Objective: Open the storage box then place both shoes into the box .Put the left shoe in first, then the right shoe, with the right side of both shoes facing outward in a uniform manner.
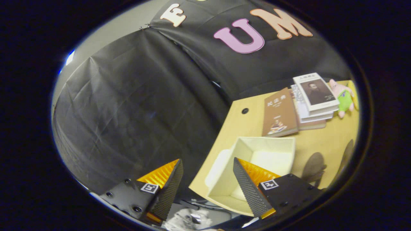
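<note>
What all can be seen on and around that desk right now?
Storage box: one, cream-white, open and empty, at the desk's near corner, just ahead of the tool's right finger.
Books: a small stack of pale ones beyond the box.
Brown book: one, lying flat beside the stack.
Plush toy: one, pink and green, next to the stack.
Desk: one, light wood, with a small dark hole near its edge.
Black cloth: booth wall behind and beside the desk.
Tool: one, fingers spread open, holding nothing, the right one overlapping the box's near wall.
</note>
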The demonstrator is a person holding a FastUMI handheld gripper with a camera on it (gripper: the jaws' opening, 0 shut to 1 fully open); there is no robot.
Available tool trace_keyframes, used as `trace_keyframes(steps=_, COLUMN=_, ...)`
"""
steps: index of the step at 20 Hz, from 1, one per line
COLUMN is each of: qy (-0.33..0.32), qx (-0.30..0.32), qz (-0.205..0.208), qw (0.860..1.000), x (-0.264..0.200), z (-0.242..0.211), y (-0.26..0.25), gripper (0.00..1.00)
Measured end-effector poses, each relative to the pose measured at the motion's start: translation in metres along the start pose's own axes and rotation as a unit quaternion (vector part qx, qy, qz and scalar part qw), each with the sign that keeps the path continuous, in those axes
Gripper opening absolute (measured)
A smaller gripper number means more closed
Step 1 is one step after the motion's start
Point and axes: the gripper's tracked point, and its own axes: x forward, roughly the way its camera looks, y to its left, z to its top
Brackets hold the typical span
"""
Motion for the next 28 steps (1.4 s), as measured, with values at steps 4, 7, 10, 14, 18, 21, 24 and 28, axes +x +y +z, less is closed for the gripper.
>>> trace_keyframes(steps=4, qy=0.031, qx=-0.023, qz=-0.097, qw=0.995, x=-0.039, z=-0.008, y=-0.093, gripper=0.98)
trace_keyframes(steps=7, qy=0.068, qx=-0.032, qz=-0.159, qw=0.984, x=-0.059, z=-0.028, y=-0.158, gripper=0.99)
trace_keyframes(steps=10, qy=0.112, qx=-0.022, qz=-0.204, qw=0.972, x=-0.074, z=-0.063, y=-0.212, gripper=0.98)
trace_keyframes(steps=14, qy=0.177, qx=0.019, qz=-0.218, qw=0.96, x=-0.063, z=-0.105, y=-0.258, gripper=0.97)
trace_keyframes(steps=18, qy=0.219, qx=0.017, qz=-0.236, qw=0.946, x=-0.04, z=-0.135, y=-0.297, gripper=0.95)
trace_keyframes(steps=21, qy=0.256, qx=-0.026, qz=-0.259, qw=0.931, x=-0.028, z=-0.154, y=-0.319, gripper=0.94)
trace_keyframes(steps=24, qy=0.278, qx=-0.034, qz=-0.259, qw=0.924, x=-0.019, z=-0.164, y=-0.322, gripper=0.72)
trace_keyframes(steps=28, qy=0.293, qx=-0.005, qz=-0.252, qw=0.922, x=-0.013, z=-0.17, y=-0.316, gripper=0.29)
